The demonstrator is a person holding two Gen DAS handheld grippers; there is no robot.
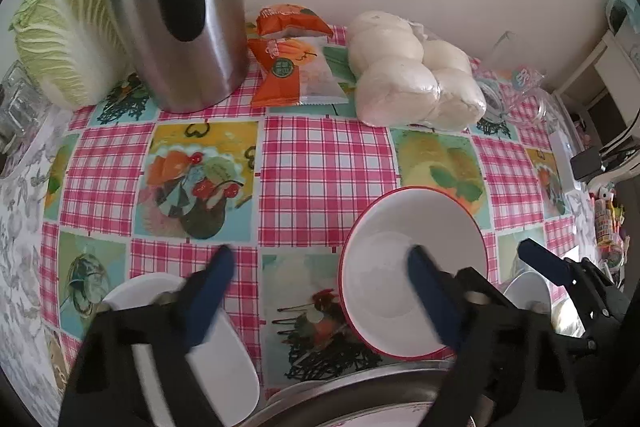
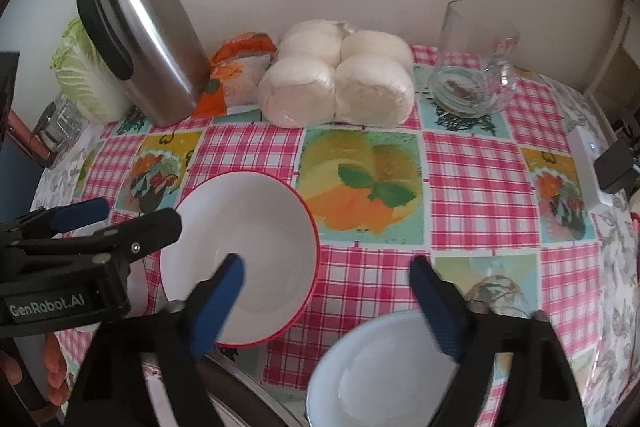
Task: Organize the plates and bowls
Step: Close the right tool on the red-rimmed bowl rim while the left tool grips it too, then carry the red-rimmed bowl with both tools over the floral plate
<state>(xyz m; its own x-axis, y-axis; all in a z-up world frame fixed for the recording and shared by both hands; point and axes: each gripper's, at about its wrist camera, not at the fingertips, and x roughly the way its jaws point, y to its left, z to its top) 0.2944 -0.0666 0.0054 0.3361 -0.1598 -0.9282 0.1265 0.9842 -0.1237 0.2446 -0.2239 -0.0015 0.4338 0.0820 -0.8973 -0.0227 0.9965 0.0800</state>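
Left wrist view: left gripper point(image 1: 320, 259) jaws apart, empty, straddling near-left rim of red-rimmed bowl point(image 1: 384, 227); right gripper point(image 2: 328, 263) likewise unclenched over white bowl point(image 2: 372, 367), near right; approach step; next, lower, pinch rims

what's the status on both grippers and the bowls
Left gripper open, nothing held. Right gripper open, nothing held. Red-rimmed bowl upright between them, untouched; white bowl under right. Flask and buns well back, clear.

On the bench point(image 2: 480, 187), the rimmed bowl point(image 2: 240, 259) is the landmark; behind it, by the wall, stand the flask point(image 2: 152, 43) at left, buns point(image 2: 336, 83) centre, glass jug point(image 2: 472, 75) right; another bowl point(image 2: 380, 375) lies nearer, to its right.
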